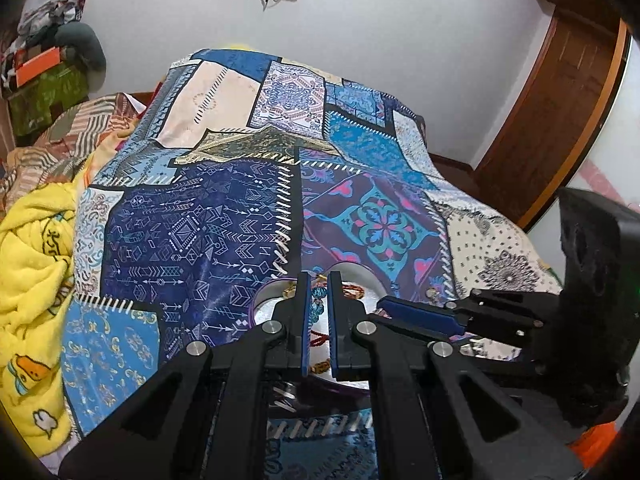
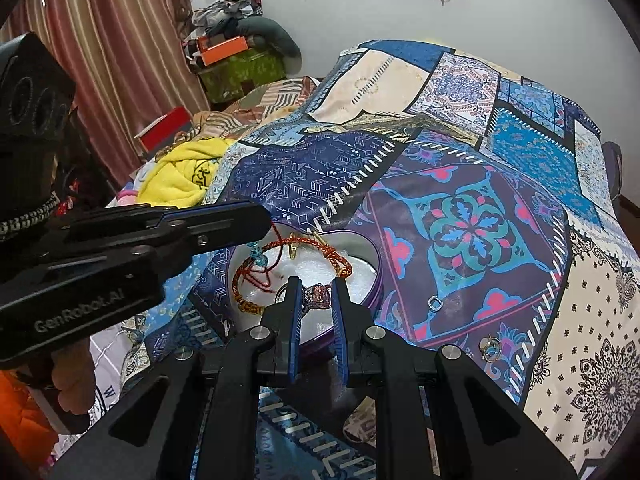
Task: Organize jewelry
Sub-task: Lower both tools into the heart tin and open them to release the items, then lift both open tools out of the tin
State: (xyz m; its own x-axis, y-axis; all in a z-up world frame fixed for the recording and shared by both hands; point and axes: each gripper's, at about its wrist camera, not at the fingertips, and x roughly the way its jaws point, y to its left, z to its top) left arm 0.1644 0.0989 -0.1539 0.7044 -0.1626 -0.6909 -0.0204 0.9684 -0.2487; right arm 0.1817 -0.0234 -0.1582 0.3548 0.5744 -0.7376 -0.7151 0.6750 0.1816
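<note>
A heart-shaped tin (image 2: 366, 258) with white padding lies on the patchwork bedspread and holds an orange cord bracelet (image 2: 304, 246), a red string with teal beads (image 2: 258, 258) and gold pieces. My right gripper (image 2: 316, 294) is over the tin's near side, shut on a reddish-purple piece of jewelry (image 2: 316, 295). My left gripper (image 1: 319, 286) hovers over the tin (image 1: 272, 294) with its jaws a narrow gap apart, the teal beads (image 1: 318, 304) between them; whether it holds them is unclear. It also shows in the right wrist view (image 2: 256, 216).
A small silver ring (image 2: 435, 303) and a pair of gold rings (image 2: 489, 347) lie on the bedspread right of the tin. A yellow blanket (image 1: 36, 264) is bunched at the left. A wooden door (image 1: 560, 92) stands at the right.
</note>
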